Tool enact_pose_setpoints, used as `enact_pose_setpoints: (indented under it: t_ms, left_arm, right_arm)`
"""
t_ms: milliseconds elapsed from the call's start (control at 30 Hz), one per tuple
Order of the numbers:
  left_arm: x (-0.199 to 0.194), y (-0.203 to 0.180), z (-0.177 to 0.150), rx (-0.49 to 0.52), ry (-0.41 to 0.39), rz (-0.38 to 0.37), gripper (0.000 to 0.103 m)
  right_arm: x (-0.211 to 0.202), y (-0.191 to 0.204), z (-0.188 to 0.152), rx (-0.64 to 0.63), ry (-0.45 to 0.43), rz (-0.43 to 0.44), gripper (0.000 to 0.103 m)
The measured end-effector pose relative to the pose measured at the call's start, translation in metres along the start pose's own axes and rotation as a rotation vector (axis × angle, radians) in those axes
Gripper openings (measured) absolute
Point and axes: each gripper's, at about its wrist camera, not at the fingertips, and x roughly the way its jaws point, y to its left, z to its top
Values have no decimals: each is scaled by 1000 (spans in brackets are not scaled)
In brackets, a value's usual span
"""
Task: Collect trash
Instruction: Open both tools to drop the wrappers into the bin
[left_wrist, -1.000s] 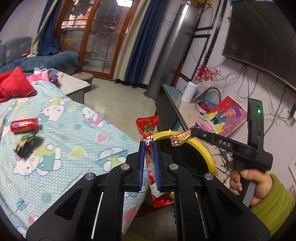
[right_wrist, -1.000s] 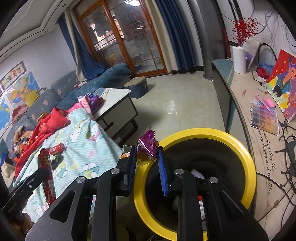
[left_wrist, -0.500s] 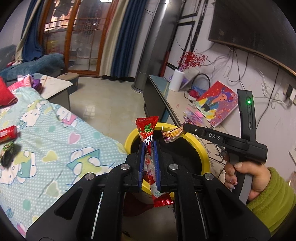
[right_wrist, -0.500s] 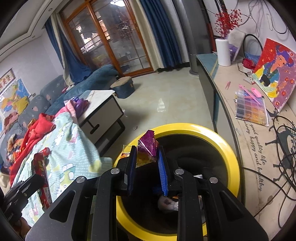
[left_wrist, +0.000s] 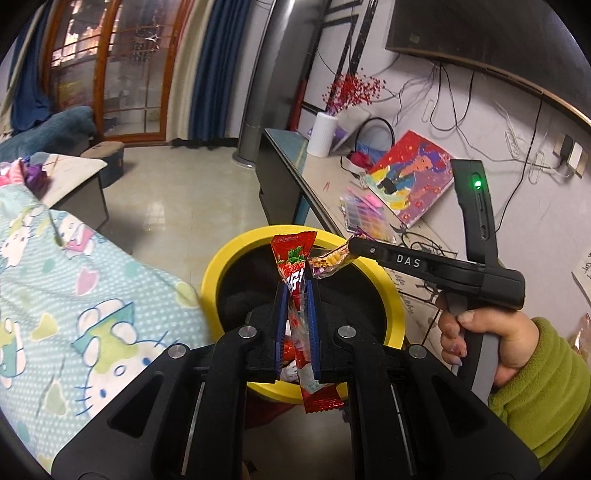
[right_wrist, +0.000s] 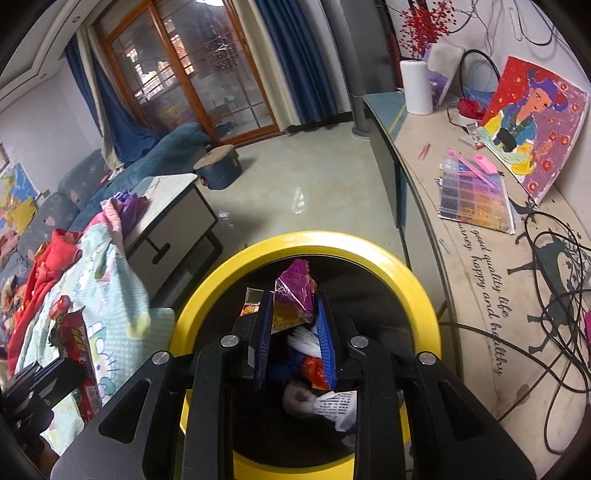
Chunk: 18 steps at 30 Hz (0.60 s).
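Observation:
A yellow-rimmed black trash bin (left_wrist: 236, 254) (right_wrist: 417, 284) stands on the floor between the bed and a low cabinet. My left gripper (left_wrist: 295, 291) is shut on a red strawberry snack wrapper (left_wrist: 293, 258) and holds it over the bin's near side. My right gripper (right_wrist: 291, 306) has its jaws spread a little around a purple and gold wrapper (right_wrist: 295, 295), which sits loosely between them over the bin's mouth. The right gripper also shows in the left wrist view (left_wrist: 351, 247), the wrapper (left_wrist: 328, 262) at its tip. Several pieces of trash (right_wrist: 325, 402) lie inside the bin.
A bed with a cartoon-cat cover (left_wrist: 74, 295) lies left of the bin. A low cabinet (right_wrist: 480, 258) with a painting (right_wrist: 532, 122), a bead box (right_wrist: 476, 199) and cables runs along the right. A small side table (right_wrist: 173, 214) stands beyond the bed.
Both grippers have moved right over the bin's mouth with their wrappers. The right gripper's jaws have spread a little around the purple wrapper.

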Motion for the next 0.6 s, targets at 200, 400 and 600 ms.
enact_pose_setpoints:
  t_ms: [200,400,600]
  left_arm:
    - [21,-6,5,17,37,2,6]
    - [33,-12,6,32,41,0,7]
    - [25,-3,6,11,12,32,53]
  right_arm:
    - [3,-15,-1,34,9,-19,24]
    - [5,-24,-1,56,17,-6,25]
    - [2,-24,0,58,9,14,47]
